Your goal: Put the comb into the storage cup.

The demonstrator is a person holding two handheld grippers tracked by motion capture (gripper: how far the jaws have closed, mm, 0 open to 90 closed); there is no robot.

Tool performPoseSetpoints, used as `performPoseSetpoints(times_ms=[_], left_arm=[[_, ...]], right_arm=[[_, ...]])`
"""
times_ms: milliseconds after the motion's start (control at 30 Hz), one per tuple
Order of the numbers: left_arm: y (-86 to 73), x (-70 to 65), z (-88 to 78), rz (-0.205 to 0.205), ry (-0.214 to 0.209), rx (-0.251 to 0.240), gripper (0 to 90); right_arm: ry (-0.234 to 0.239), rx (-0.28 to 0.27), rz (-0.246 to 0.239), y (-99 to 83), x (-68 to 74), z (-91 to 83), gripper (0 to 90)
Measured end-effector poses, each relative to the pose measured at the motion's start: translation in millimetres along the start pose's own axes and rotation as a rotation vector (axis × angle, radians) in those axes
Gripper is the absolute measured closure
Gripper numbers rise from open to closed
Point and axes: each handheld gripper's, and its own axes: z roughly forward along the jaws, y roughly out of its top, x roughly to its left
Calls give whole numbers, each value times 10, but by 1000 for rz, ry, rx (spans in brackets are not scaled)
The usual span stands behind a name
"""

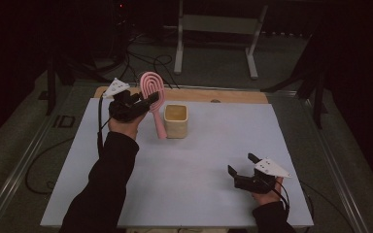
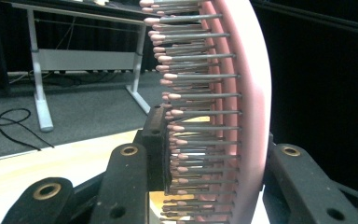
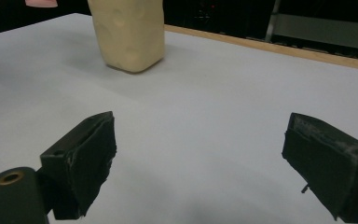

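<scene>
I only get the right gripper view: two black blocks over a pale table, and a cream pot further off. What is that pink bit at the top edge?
Observer: It is the handle end of a pink hairbrush, hanging just beside the cream pot.
Operator: Is it lying on something?
Observer: No, the left tool is clamped on its head, one pad against the bristles.
Operator: Anything inside the pot?
Observer: From above it looks empty.
Operator: And my tool?
Observer: The right tool is open, low over the near right of the table, well apart from the pot.
</scene>
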Motion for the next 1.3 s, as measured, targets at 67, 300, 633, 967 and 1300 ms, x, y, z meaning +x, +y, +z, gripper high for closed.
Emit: performPoseSetpoints(times_ms=[67, 300, 633, 967, 1300], left_arm=[[10, 10, 1, 1, 4, 1, 639], [39, 20, 10, 1, 14, -6, 639], [148, 33, 19, 27, 38, -9, 638], [203, 56, 51, 40, 58, -8, 639], [256, 69, 99, 40, 74, -16, 639]], right_arm=[[1, 0, 1, 0, 1, -1, 95], [5, 3, 2, -2, 2, 5, 95], [3, 3, 3, -1, -1, 2, 95], [4, 3, 4, -2, 1, 2, 95], [6, 5, 5, -1, -3, 1, 95]])
